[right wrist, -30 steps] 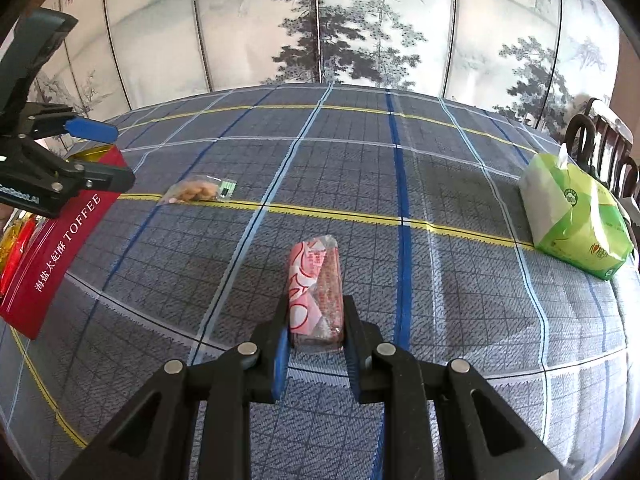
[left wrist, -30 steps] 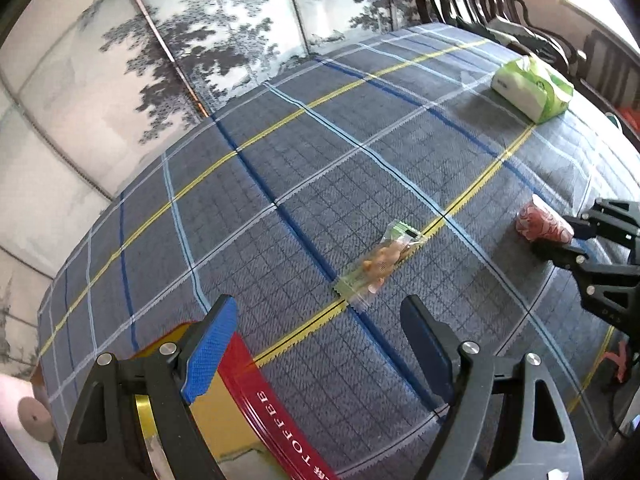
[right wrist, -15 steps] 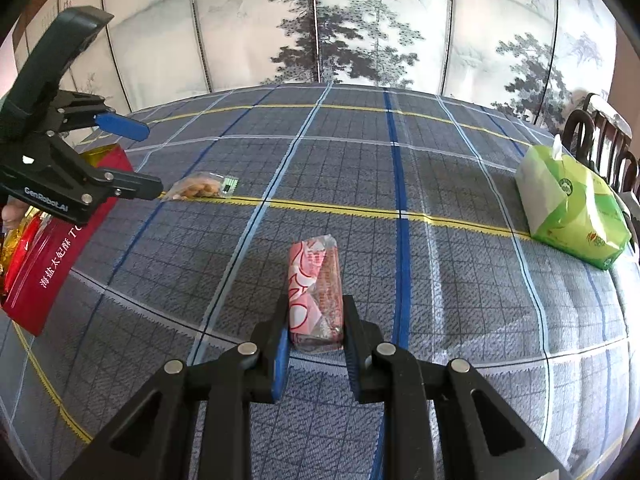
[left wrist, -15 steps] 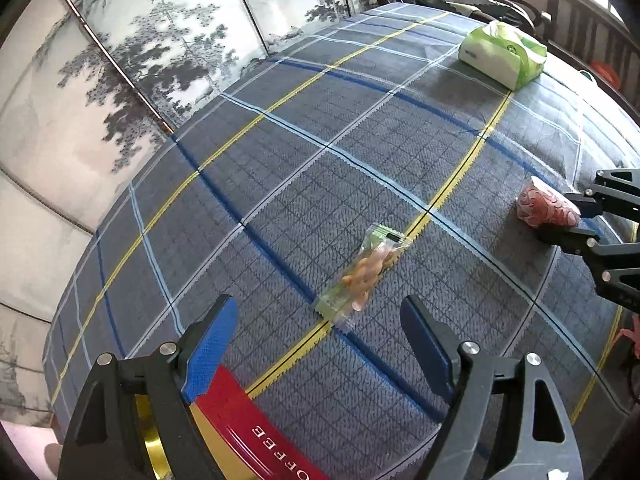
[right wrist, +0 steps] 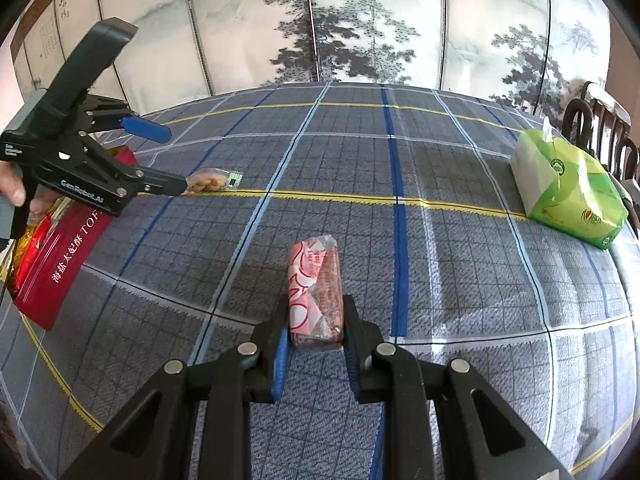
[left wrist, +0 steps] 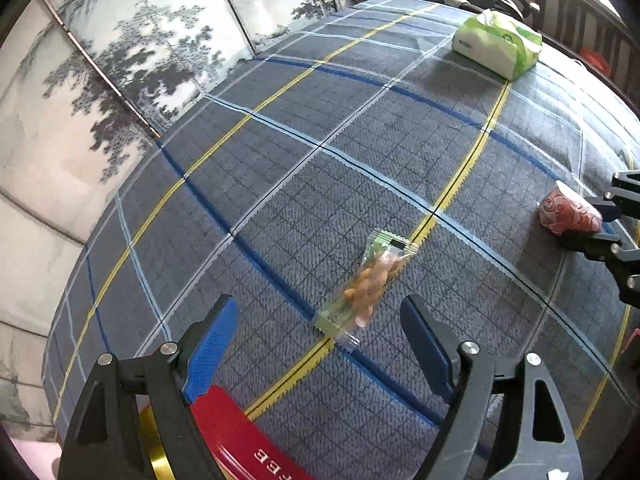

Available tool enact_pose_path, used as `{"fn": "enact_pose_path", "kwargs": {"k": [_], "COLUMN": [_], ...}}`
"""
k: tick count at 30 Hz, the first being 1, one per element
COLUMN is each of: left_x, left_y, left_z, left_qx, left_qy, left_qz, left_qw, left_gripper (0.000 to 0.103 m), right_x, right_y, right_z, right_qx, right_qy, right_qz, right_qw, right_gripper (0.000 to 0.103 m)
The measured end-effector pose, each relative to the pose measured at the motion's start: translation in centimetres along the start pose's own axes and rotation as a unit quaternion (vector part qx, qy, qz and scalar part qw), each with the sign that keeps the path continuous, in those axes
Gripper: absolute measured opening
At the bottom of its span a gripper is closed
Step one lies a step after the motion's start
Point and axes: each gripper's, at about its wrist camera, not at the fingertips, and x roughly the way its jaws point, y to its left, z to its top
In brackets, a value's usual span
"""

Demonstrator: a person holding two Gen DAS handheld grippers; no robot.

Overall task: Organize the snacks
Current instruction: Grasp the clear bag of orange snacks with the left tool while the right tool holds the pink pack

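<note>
At the left edge sits the red toffee tin, likely where the snacks belong, so we hold our left gripper wide open and empty, lined up on the clear peanut packet lying flat on the plaid tablecloth. Further right, our right gripper is clamped on the pink wrapped snack for carrying, well apart from the green tissue pack.

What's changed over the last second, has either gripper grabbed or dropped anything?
No new grab or release. The left gripper, jaws open and empty, has advanced over the red toffee tin toward the clear peanut packet, which now lies just ahead of its fingertips. The right gripper stays shut on the pink wrapped snack, hardly moving. The peanut packet, the green tissue pack and the tin stayed put.
</note>
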Motion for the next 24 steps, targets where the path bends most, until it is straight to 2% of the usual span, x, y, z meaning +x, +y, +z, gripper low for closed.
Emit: {"fn": "enact_pose_path", "kwargs": {"k": [6,12,14,19,22,24], "left_x": [1.2,1.8,2.1,2.0,1.9,1.8], "left_y": [-0.3,-0.7,-1.0,-1.4,-1.9,-2.3], "left_z": [0.5,1.0,1.0,1.2,1.2,1.1], "left_qx": [0.009,0.009,0.012,0.006,0.011,0.015], "left_qy": [0.007,0.008,0.011,0.011,0.012,0.013], "left_qz": [-0.010,-0.022,-0.023,-0.044,-0.045,-0.040], "left_qw": [0.9999,0.9997,0.9996,0.9990,0.9989,0.9990], "left_gripper": [0.067,0.066,0.062,0.034,0.023,0.021], "right_x": [0.0,0.0,0.0,0.0,0.0,0.0], "right_y": [-0.1,-0.1,-0.1,-0.2,-0.1,-0.1], "right_z": [0.0,0.0,0.0,0.1,0.0,0.0], "right_qx": [0.000,0.000,0.000,0.000,0.000,0.001], "right_qy": [0.000,0.000,0.000,0.000,0.000,0.000], "right_qz": [0.000,0.000,0.000,0.001,0.002,0.002], "right_qw": [1.000,1.000,1.000,1.000,1.000,1.000], "right_gripper": [0.023,0.023,0.023,0.023,0.023,0.023]}}
